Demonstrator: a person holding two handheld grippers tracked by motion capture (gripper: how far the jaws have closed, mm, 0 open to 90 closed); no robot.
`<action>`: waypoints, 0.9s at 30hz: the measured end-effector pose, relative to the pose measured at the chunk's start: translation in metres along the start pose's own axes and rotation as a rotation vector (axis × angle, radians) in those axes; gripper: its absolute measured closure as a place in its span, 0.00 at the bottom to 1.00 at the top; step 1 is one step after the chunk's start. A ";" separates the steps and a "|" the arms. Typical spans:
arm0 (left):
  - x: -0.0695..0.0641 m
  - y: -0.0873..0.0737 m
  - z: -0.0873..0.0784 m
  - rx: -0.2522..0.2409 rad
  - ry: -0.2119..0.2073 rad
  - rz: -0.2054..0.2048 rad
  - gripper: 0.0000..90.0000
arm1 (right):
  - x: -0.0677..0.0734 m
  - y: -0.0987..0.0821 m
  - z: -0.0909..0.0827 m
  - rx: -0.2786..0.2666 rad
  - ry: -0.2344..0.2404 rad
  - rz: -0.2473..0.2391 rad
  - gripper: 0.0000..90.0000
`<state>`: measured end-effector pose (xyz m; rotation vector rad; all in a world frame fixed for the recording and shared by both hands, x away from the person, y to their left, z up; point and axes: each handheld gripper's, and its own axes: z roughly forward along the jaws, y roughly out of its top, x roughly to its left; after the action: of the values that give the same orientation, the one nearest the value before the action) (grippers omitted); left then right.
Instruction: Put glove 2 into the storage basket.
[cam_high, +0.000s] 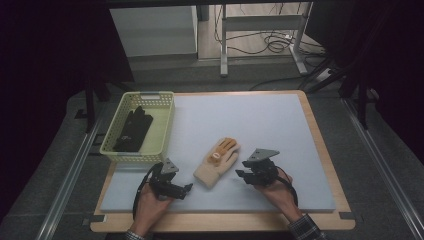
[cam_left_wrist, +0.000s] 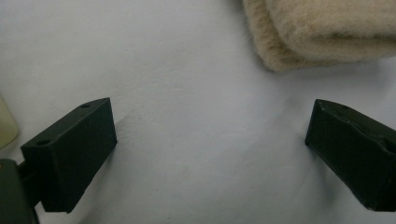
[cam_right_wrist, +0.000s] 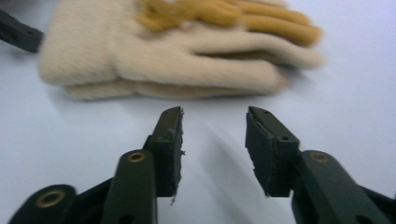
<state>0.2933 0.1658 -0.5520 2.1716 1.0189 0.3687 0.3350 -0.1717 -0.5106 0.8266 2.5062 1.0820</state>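
Note:
A cream knitted glove (cam_high: 217, 162) with mustard fingers lies on the pale blue mat (cam_high: 260, 120), cuff toward me. In the right gripper view the glove (cam_right_wrist: 177, 60) looks like a stacked pair. My left gripper (cam_high: 187, 190) rests on the mat just left of the cuff, open. In its own view the left gripper (cam_left_wrist: 210, 149) has bare mat between the jaws and the cuff (cam_left_wrist: 327, 32) ahead at the upper right. My right gripper (cam_high: 241, 175) sits right of the glove, a little apart from it. In its own view the right gripper (cam_right_wrist: 215, 126) is open with nothing between the jaws.
A pale yellow basket (cam_high: 120, 152) stands at the mat's left, with a black glove (cam_high: 132, 130) in it. The mat lies on a wooden board (cam_high: 320, 150). Beyond the table's far edge are a metal stand and cables on the floor.

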 end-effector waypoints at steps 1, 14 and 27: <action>0.000 0.000 0.000 0.000 0.000 0.000 0.02 | -0.003 -0.002 -0.003 -0.003 -0.011 0.003 0.57; 0.000 0.000 0.000 0.003 -0.003 -0.003 0.03 | -0.043 -0.034 -0.034 -0.015 -0.128 0.116 0.35; 0.000 0.000 0.000 0.003 -0.003 -0.004 0.03 | -0.056 -0.060 -0.032 0.016 -0.187 0.152 0.24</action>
<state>0.2936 0.1661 -0.5517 2.1718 1.0220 0.3619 0.3413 -0.2571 -0.5308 1.0845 2.3312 0.9815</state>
